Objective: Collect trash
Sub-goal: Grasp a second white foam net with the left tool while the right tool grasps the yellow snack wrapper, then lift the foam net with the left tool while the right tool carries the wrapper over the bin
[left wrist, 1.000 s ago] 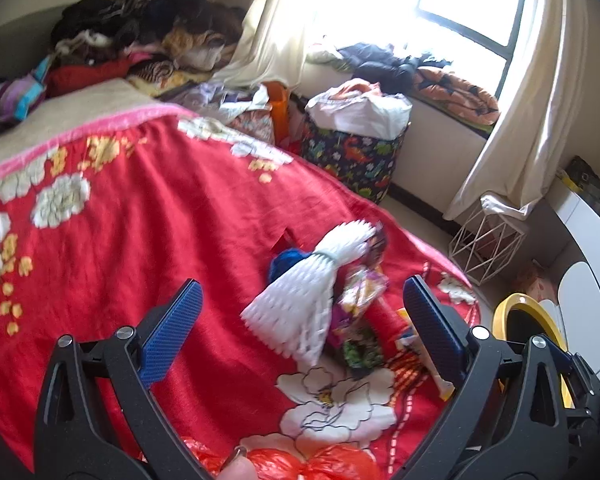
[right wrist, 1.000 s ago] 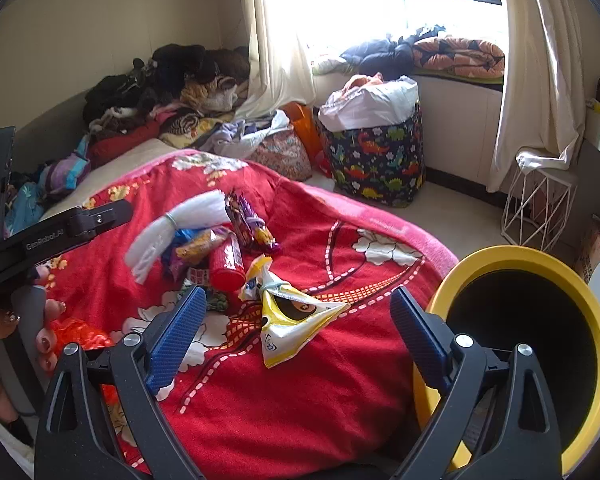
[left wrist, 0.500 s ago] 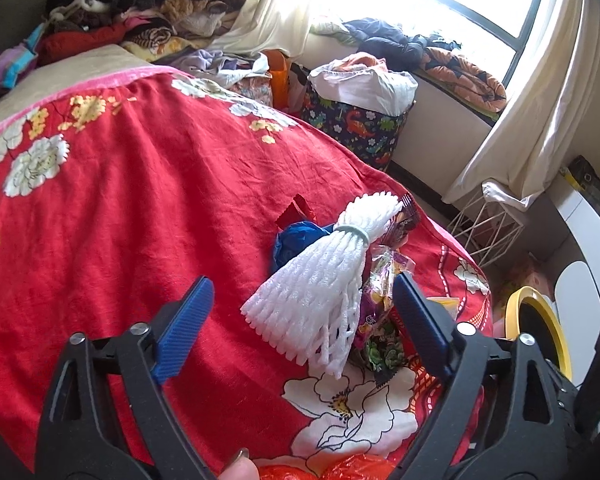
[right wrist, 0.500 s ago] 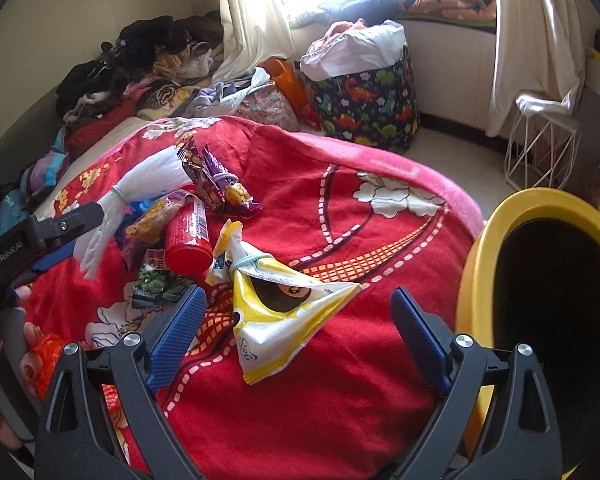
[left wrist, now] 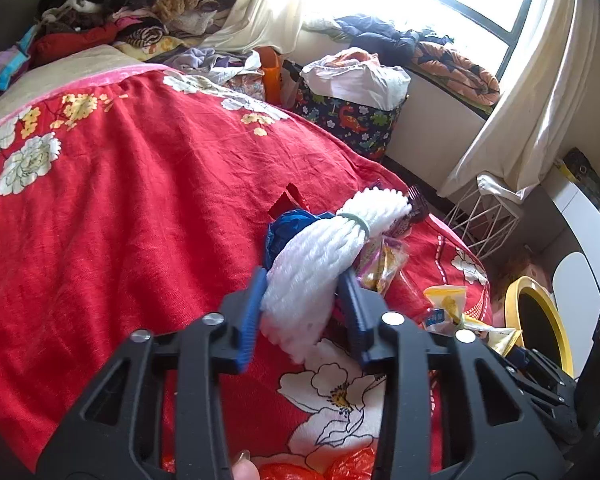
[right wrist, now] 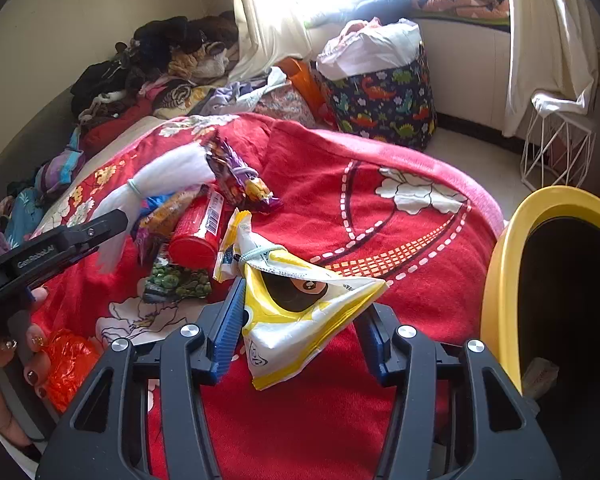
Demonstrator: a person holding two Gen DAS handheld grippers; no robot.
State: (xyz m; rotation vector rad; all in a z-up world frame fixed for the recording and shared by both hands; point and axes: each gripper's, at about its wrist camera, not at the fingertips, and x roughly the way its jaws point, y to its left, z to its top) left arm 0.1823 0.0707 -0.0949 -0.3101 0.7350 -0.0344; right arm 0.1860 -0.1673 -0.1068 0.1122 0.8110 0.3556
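Observation:
A white foam net (left wrist: 312, 276) bound with a green band lies on the red flowered bedspread (left wrist: 140, 208). My left gripper (left wrist: 303, 280) is closing, and both blue pads press the net's wide end. In the right wrist view a yellow-and-white snack bag (right wrist: 296, 312) sits between the jaws of my right gripper (right wrist: 300, 304). That gripper is closing too, with its pads against the bag's sides. The yellow-rimmed bin (right wrist: 512, 264) stands just right of the bed.
Between the two grippers lie a red canister (right wrist: 198, 232), a green pea packet (right wrist: 176, 280) and a purple wrapper (right wrist: 240, 176). An orange plastic bag (right wrist: 66, 364) sits by the person's hand (right wrist: 4, 380). A dinosaur-print basket (right wrist: 384, 100) and a white wire stand (right wrist: 556, 148) are on the floor.
Both grippers dropped toward the bed and their jaws went from wide apart to narrow. The left one closed onto the foam net, the right one onto the snack bag.

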